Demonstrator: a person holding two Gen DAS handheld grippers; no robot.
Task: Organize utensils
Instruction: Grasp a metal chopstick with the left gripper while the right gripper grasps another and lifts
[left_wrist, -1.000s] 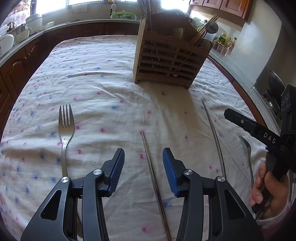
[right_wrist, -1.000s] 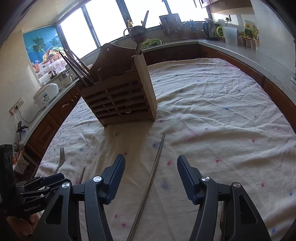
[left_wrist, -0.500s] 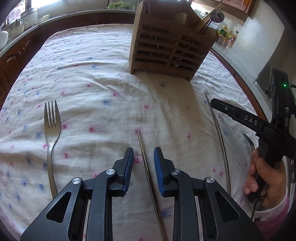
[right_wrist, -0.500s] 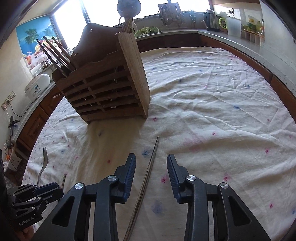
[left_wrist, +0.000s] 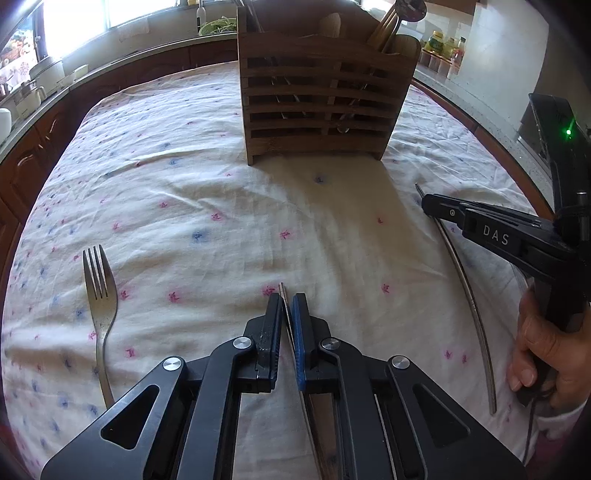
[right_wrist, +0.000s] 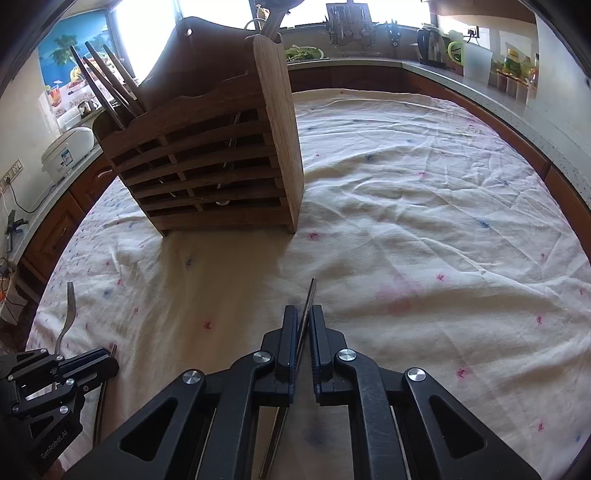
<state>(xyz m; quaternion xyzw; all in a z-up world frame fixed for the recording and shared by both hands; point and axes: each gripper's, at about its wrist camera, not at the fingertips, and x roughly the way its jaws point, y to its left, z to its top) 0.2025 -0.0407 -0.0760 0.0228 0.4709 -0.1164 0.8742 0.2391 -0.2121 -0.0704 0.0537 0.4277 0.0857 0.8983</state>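
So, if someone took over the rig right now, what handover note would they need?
Left gripper: shut on a thin metal chopstick lying on the floral tablecloth.
Right gripper: shut on a second thin metal chopstick, also on the cloth.
Slatted wooden utensil holder stands ahead, already holding some utensils.
Left to do: lift and slot both chopsticks, then the silver fork.

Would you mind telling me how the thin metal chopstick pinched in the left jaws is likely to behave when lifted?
The thin metal chopstick looks stiff, so probably won't droop. It's smooth and slender, gripped near one tip, so it may pivot or slip.
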